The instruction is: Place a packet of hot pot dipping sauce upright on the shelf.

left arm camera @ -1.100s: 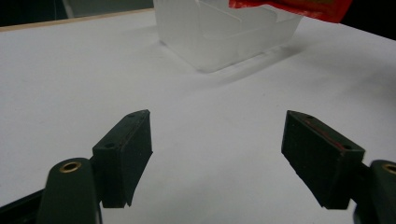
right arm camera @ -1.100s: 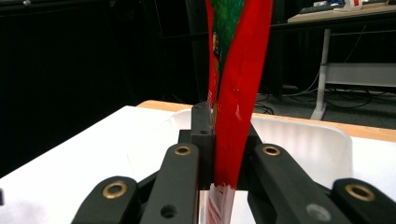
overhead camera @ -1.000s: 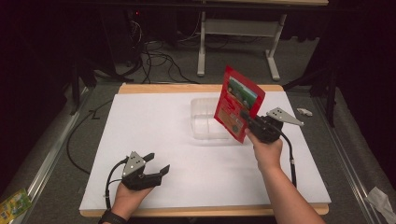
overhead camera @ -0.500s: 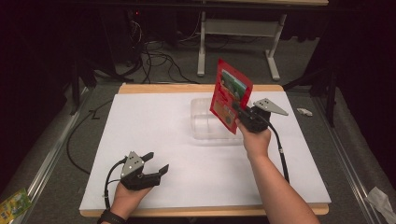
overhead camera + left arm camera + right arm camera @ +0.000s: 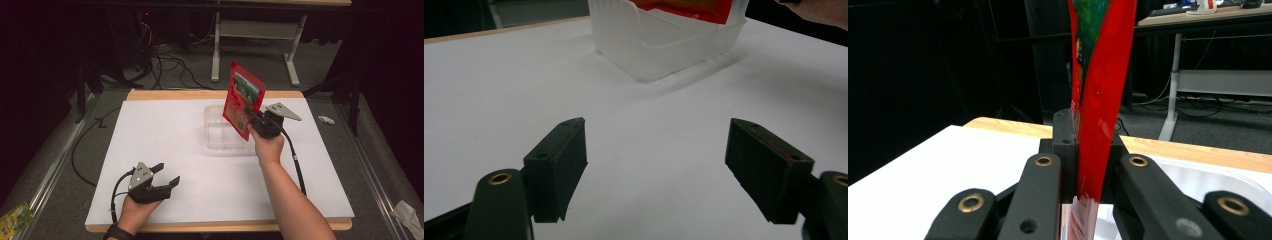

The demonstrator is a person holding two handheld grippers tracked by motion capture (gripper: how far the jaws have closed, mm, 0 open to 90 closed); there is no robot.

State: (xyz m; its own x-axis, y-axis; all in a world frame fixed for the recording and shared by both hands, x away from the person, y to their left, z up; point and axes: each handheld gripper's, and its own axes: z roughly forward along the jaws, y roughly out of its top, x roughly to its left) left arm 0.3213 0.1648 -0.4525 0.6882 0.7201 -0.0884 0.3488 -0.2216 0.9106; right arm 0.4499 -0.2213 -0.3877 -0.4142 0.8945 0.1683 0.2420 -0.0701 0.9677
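A red pouch is held upright above the tabletop by the right hand-held gripper, whose jaws are closed on the pouch's lower edge. In the right gripper view the red pouch is seen pinched edge-on between the two black jaws, with its green printed face turned to the left and its length rising out of the top of the picture. In the high view the pouch is tilted slightly, its top leaning toward the far left, and it is positioned over the right part of a clear plastic container that rests on the white surface near the middle of the far half of the tabletop. The right hand is seen just beside the container's right wall. The left hand-held gripper is rested low on the near left part of the tabletop, well apart from the container, with its jaws spread wide and nothing between them. In the left gripper view the two black pads are seen far apart over bare white surface, and the clear plastic container is seen farther off, with red showing through and above its translucent walls. A wooden edge of the tabletop is visible along the far and near sides.
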